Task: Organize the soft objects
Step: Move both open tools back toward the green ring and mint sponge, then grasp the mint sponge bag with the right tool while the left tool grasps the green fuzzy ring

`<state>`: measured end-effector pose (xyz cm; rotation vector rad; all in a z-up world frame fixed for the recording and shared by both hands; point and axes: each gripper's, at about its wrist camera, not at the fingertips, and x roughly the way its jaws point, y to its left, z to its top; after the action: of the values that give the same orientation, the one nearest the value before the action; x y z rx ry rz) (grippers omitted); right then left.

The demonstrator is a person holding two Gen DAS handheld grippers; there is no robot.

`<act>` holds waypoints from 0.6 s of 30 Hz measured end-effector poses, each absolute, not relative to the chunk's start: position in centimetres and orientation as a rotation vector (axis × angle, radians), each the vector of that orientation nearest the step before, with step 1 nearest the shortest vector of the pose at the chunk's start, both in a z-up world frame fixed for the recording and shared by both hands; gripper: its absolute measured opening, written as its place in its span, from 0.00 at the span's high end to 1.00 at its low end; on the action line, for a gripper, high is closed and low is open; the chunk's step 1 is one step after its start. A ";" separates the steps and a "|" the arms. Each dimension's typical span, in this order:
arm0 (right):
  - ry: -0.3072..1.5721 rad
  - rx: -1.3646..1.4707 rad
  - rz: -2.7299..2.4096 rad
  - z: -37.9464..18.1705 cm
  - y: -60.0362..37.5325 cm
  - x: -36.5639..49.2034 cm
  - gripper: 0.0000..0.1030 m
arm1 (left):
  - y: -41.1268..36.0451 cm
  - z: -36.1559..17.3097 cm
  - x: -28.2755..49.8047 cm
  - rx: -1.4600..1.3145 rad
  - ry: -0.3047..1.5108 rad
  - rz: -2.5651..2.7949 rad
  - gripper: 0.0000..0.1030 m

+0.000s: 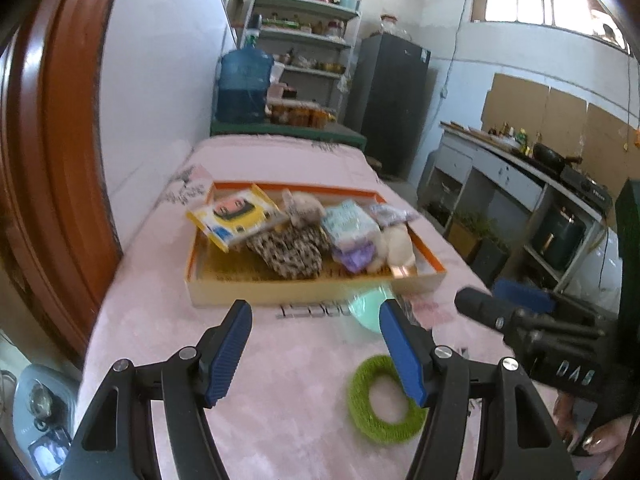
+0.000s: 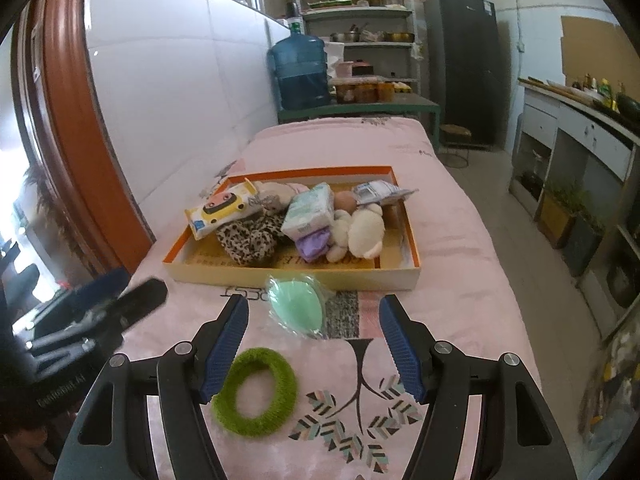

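Both tools, left tool [image 1: 316,354] and right tool [image 2: 314,350], gape wide, empty. Fuzzy green fabric ring [image 2: 255,392] lies below right tool; wrapped mint sponge [image 2: 295,309] ahead. Slippery wrapping may slide away.

Black-framed left claw [image 1: 316,350] and right claw [image 2: 314,346] — ribbed blue pads, silver screws.

Pink table [image 2: 460,240] bears tray [image 2: 296,276], green ring [image 2: 255,392], sponge [image 2: 294,308].
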<state>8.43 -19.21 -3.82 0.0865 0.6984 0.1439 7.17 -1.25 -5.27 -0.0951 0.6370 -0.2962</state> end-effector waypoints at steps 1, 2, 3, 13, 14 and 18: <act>0.701 0.089 0.141 -4.0 -19.3 8.5 0.33 | -1.5 -5.7 7.2 -0.093 0.651 -0.301 0.36; 0.704 0.093 0.139 -4.1 -19.5 8.5 0.33 | -1.8 -6.2 7.3 -0.090 0.667 -0.307 0.36; 0.706 0.096 0.136 -4.2 -19.6 8.6 0.33 | -2.0 -6.7 7.3 -0.087 0.681 -0.313 0.36; 0.745 0.105 0.133 -5.8 -20.0 9.8 0.33 | -4.7 -10.9 8.0 -0.038 0.830 -0.382 0.36; 0.748 0.106 0.133 -6.0 -20.0 10.0 0.33 | -4.8 -11.1 8.0 -0.037 0.840 -0.385 0.37; 0.766 0.110 0.135 -6.7 -20.1 10.7 0.33 | -5.0 -12.0 8.4 -0.043 0.878 -0.401 0.49</act>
<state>10.69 -20.08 -6.73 0.1105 0.7655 0.1352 8.38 -5.03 -12.00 -0.0426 0.8782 -0.4014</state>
